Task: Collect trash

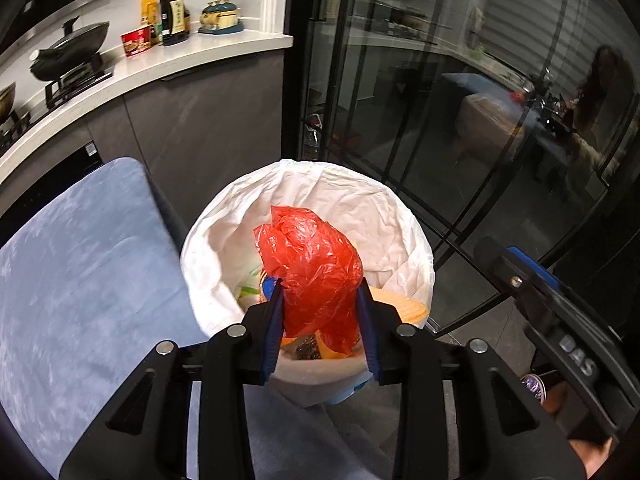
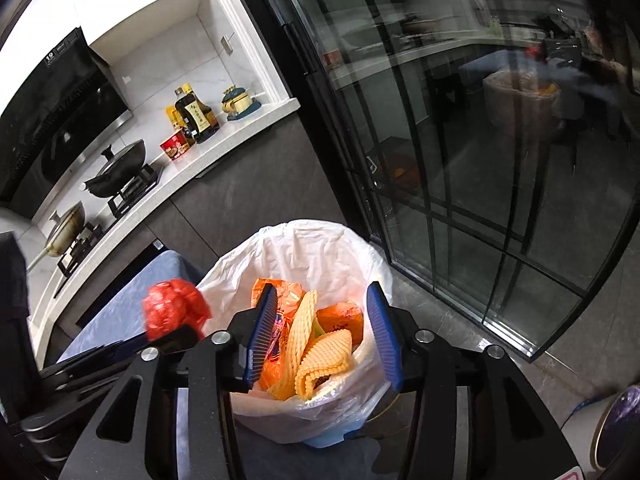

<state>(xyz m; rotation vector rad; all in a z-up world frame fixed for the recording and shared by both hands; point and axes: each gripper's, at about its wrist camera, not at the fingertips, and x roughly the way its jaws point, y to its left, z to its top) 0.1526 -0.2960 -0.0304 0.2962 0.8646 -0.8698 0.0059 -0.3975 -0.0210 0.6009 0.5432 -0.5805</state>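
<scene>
Glass sliding door, black-framed: the right half of both views is filled by it; dim reflections of the room are carried in its panes.

Kitchen counter, white top over grey cabinet fronts: set along the left wall.

Blue padded seat: placed just beside the bin, at its left.

Trash bin, round, lined with a white plastic bag: stood on the dark floor between the seat and the door. Orange wrappers and yellow ribbed foam netting are seen lying inside.

Black wok: rested on the gas hob at the counter's left.

Dark sauce bottle, red instant-noodle cup and a blue-and-cream pot set: grouped at the counter's far end.

Left gripper, black with blue pads: held above the near edge of the bin opening. Its jaws are closed on the red plastic bag, which is pinched between both pads and bulges up above them, over the bin's contents. In the right wrist view the same bag is seen blurred at the left of the bin rim.

Right gripper: held over the bin, its jaws spread apart with nothing between them; only the bin's contents are seen below.
</scene>
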